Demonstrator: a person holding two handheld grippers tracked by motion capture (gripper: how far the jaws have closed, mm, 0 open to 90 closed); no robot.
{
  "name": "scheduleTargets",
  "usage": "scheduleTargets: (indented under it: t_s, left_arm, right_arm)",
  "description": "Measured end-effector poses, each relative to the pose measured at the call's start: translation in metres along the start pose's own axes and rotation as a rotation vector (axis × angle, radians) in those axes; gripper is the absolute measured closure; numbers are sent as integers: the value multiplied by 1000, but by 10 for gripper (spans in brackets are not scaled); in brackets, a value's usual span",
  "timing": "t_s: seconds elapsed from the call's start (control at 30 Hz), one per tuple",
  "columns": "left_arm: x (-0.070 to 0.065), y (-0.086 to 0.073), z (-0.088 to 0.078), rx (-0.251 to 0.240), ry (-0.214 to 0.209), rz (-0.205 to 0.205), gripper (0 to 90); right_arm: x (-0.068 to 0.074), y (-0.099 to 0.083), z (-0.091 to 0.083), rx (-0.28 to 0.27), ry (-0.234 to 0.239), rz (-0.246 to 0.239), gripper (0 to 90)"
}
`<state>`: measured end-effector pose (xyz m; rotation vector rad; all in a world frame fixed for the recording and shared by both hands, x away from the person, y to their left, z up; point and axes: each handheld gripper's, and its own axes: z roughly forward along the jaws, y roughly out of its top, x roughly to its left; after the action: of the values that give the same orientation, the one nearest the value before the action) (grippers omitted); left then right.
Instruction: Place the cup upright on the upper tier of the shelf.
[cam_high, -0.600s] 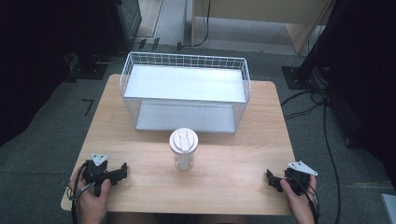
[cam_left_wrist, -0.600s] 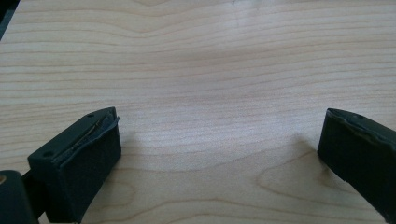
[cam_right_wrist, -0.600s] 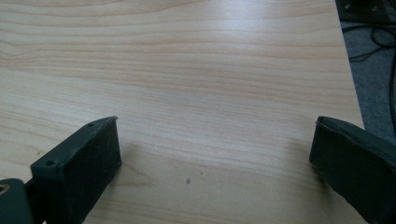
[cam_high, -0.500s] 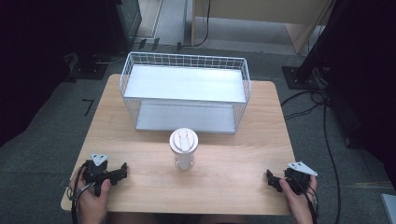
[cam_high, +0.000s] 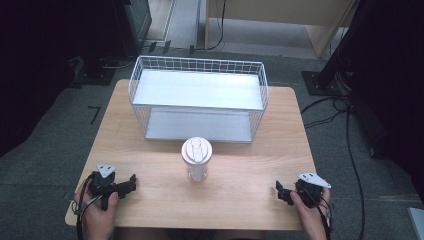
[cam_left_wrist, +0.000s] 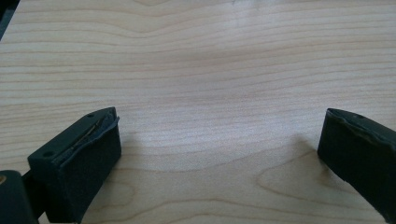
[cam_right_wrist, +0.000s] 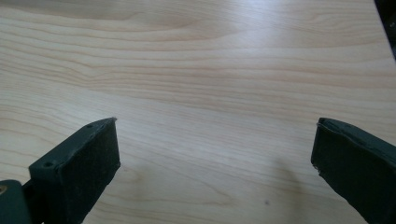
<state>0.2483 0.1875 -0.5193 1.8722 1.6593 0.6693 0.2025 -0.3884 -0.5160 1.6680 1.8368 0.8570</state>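
Lidded cup (cam_high: 196, 159) stands upright at mid-bench (cam_high: 250, 200), just in front of the wire basket (cam_high: 198, 100) — apart from it. Judged light, thin-walled and easily tipped or crushed; best gripped gently around the body below the white lid. Left gripper (cam_high: 131, 182) and right gripper (cam_high: 280, 192) rest at the near corners, well apart from the cup — jaws of both spread wide, nothing between them.

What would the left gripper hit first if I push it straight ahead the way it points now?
Probably nothing soon: the left gripper, jaws open, points right along the table's near edge, passing in front of the cup. Farther along that line sits the right gripper, though depth is hard to judge.
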Motion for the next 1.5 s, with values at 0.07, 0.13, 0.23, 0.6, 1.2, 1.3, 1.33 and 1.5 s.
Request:
scheduleTargets:
  t_s: [0.07, 0.13, 0.23, 0.6, 1.2, 1.3, 1.33, 1.5]
  left_arm:
    - [0, 0, 0, 0, 0, 0, 0]
    - [0, 0, 0, -1, 0, -1, 0]
    - [0, 0, 0, 0, 0, 0, 0]
    - [0, 0, 0, 0, 0, 0, 0]
    - [0, 0, 0, -1, 0, -1, 0]
    - [0, 0, 0, -1, 0, -1, 0]
    - [0, 0, 0, -1, 1, -1, 0]
    - [0, 0, 0, 0, 0, 1, 0]
  right_arm:
    - [9, 2, 1, -2, 15, -19, 9]
    - [11, 3, 1, -1, 23, -24, 9]
    - [20, 5, 2, -3, 50, -32, 9]
    - [53, 16, 10, -9, 124, -55, 9]
    - [108, 34, 12, -45, 240, -98, 9]
    - [114, 35, 12, -47, 254, -104, 9]
    - [118, 36, 12, -49, 262, -109, 9]
    - [137, 39, 11, -60, 299, -135, 9]
